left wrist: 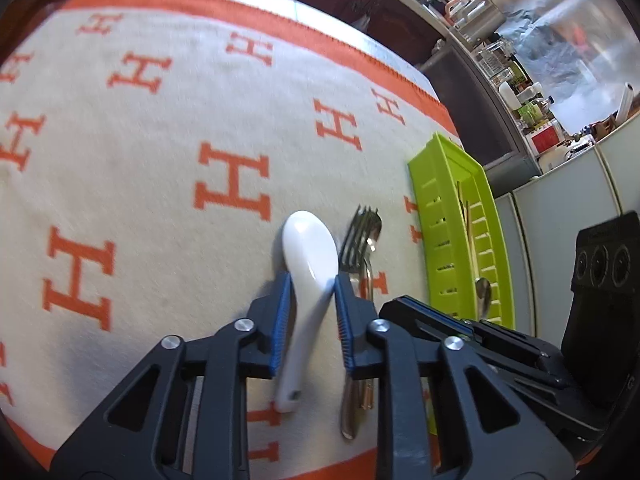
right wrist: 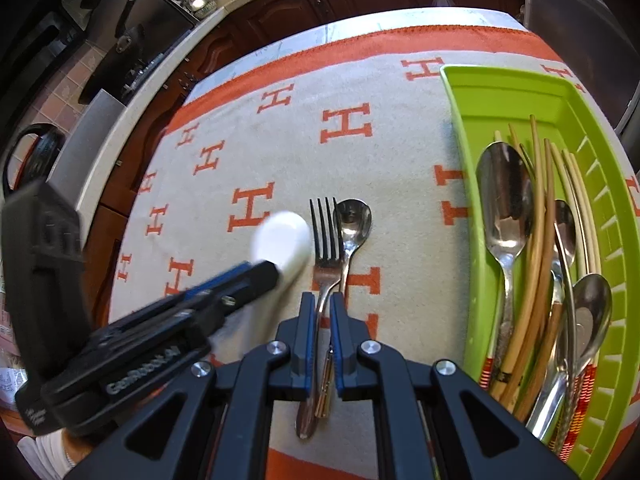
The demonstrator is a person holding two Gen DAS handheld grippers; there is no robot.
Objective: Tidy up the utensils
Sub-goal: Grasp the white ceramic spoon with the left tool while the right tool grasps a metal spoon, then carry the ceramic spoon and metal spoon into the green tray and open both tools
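While left claw (left wrist: 310,280) grips white spoon (left wrist: 310,248), right claw (right wrist: 324,304) seemingly (blurred) pinches fork (right wrist: 326,236).

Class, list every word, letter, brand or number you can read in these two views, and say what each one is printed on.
"H": repeated orange letter on the cream cloth.
"GenRobot.AI": white print on the left gripper, on its black body, seen in the right wrist view.
Smaller white print lower on that body: too blurred to read.
Labels on the counter bottles and boxes: too small to read.
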